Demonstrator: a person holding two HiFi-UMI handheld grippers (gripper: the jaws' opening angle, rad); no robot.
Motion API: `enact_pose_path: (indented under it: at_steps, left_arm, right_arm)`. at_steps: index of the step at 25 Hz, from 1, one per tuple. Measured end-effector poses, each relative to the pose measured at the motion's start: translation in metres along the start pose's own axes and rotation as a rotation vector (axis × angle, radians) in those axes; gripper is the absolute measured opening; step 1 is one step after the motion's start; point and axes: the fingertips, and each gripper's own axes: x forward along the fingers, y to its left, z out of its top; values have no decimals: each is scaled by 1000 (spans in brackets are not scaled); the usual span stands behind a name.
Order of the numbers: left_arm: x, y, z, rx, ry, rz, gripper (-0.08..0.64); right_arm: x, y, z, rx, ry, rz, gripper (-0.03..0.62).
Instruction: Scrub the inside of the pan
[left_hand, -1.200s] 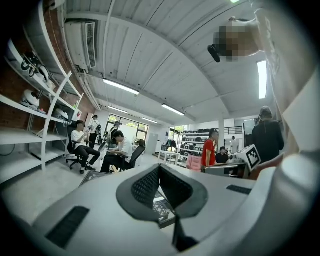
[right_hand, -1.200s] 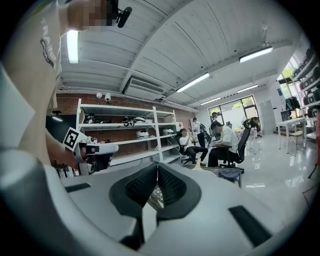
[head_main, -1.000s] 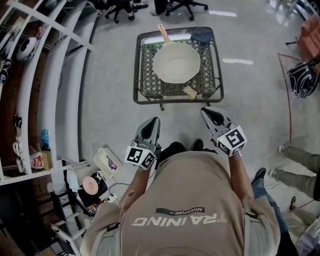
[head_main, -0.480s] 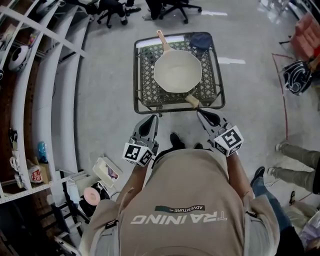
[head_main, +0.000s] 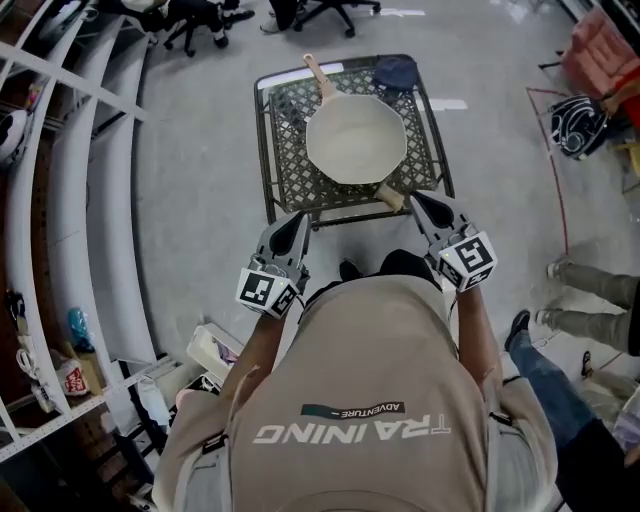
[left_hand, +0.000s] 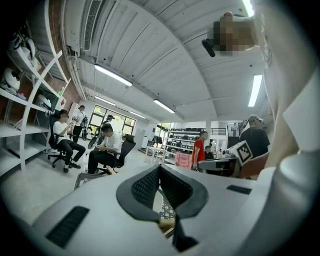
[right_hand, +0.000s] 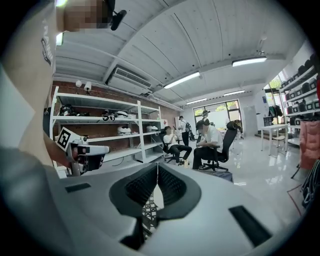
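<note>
Head view: smooth cream pan (head_main: 355, 140), roundish, on metal lattice-top sq table (head_main: 285, 170).

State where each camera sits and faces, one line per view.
Head view: on the person's head, facing steeply down at the pan on the lattice table; shows upper body, left gripper, right gripper.
Left gripper view: on the left gripper, facing along its shut fingers, tilted up at room and ceiling; upper body at right.
Right gripper view: on the right gripper, tilted up past shut fingers toward shelves; upper body at left.
Shared: each gripper view catches the other gripper; both show seated people.
</note>
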Motion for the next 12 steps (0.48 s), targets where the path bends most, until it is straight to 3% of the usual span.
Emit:
enact_pose_path:
  at_steps: [6, 12]
  left_arm:
    - [16, 8, -6, -62, 3, -13, 17]
    - [50, 20, 5, -20, 8, 18, 18]
  right_arm:
    - [12, -9, 0, 11, 57, -20, 17]
    - [33, -33, 0, 23, 83, 35, 17]
